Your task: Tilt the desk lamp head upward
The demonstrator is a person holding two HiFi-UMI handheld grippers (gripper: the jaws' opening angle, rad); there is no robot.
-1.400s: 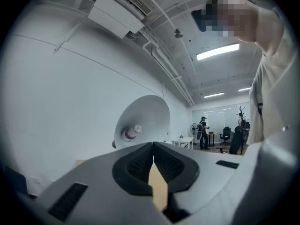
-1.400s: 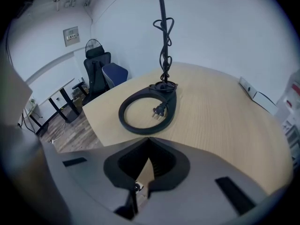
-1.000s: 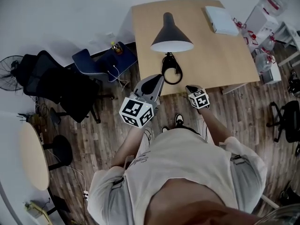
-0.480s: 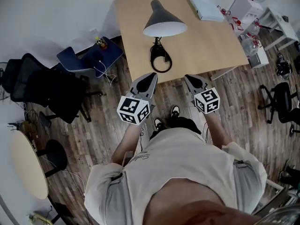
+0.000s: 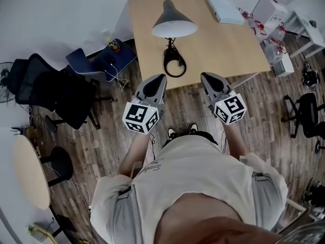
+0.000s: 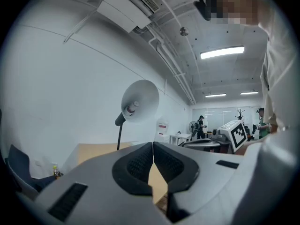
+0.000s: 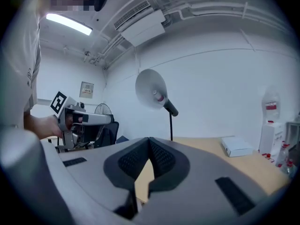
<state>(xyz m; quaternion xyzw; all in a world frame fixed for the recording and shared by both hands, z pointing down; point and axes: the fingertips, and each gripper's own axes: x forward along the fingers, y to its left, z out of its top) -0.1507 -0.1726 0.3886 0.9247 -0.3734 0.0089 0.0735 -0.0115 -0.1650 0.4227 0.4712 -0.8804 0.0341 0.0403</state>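
The dark grey cone-shaded desk lamp (image 5: 174,20) stood near the middle of the pale wooden table (image 5: 228,50). Its black ring base (image 5: 174,65) sat toward the table's near edge, and a flat white box (image 5: 225,9) lay at the far right corner. In the gripper views the shade's open face was turned toward the cameras on its thin black stem.

A second earlier the left gripper (image 5: 160,78) had reached over the table edge just beside the base. Now it and the right gripper (image 5: 204,76) had drawn back and hung side by side over the wood-plank floor (image 5: 117,136), short of the table. Each gripper's jaws were pressed together with nothing between them (image 6: 153,145) (image 7: 149,139).
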